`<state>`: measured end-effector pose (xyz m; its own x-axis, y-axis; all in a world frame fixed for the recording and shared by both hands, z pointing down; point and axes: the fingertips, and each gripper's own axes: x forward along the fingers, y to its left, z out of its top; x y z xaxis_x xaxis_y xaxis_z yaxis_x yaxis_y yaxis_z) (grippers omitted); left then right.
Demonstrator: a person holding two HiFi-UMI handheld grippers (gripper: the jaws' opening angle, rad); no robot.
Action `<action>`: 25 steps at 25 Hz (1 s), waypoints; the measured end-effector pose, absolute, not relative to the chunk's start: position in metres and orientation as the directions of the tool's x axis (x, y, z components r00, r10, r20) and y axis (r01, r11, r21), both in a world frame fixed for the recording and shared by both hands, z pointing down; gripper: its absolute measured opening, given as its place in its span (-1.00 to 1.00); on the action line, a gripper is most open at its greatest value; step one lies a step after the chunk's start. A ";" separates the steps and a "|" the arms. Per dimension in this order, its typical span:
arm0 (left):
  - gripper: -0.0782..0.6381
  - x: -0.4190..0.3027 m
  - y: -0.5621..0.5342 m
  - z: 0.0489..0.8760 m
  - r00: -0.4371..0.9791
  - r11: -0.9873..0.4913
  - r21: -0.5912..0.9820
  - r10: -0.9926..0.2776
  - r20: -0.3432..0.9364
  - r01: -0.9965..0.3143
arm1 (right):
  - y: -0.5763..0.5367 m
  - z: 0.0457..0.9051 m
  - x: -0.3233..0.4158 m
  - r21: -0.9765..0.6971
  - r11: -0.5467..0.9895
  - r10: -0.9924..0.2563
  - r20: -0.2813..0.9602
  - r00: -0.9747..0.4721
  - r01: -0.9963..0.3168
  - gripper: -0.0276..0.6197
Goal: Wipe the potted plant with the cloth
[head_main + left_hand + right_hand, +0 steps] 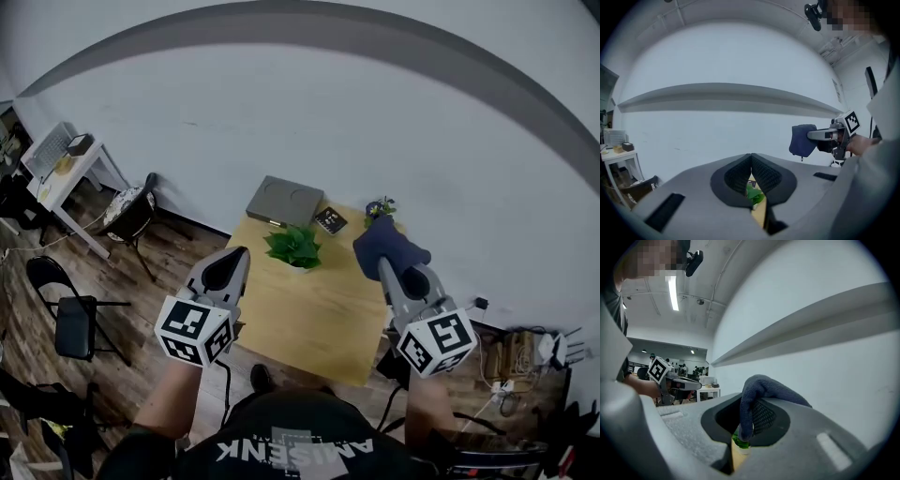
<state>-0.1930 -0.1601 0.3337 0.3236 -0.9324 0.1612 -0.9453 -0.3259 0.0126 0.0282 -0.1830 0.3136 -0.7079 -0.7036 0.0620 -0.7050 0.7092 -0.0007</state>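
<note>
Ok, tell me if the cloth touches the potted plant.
Apart. Head view shows bare table between the cloth and the potted plant.

White wall [375,122] meets wood floor [178,272], black chair [73,323], white desk [70,173].

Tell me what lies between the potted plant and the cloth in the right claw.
In the head view, only bare wooden table is seen between the potted plant and the cloth, on which the right claw is shut.
</note>
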 end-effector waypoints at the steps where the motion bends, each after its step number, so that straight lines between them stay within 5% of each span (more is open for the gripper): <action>1: -0.77 -0.198 -0.165 0.337 0.336 -0.341 -0.005 -0.926 0.173 -0.940 | -0.186 0.314 0.022 0.001 0.703 -0.709 0.066 -0.702 -0.711 -0.83; 15: -0.52 -0.213 -0.203 0.387 0.506 -0.576 -0.169 -0.799 0.326 -0.800 | -0.202 0.330 -0.015 0.001 0.607 -0.789 0.119 -0.603 -0.795 -0.83; 25: -0.52 -0.182 -0.218 0.463 0.438 -0.631 -0.270 -0.730 0.524 -0.728 | -0.209 0.355 0.009 -0.022 0.619 -0.770 0.179 -0.612 -0.785 -0.83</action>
<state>-0.1820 -0.2180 0.4633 0.4384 -0.7302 0.5240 -0.7276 -0.6307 -0.2701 0.0086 -0.2086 0.3549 -0.6118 -0.7705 0.1789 -0.7854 0.6186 -0.0220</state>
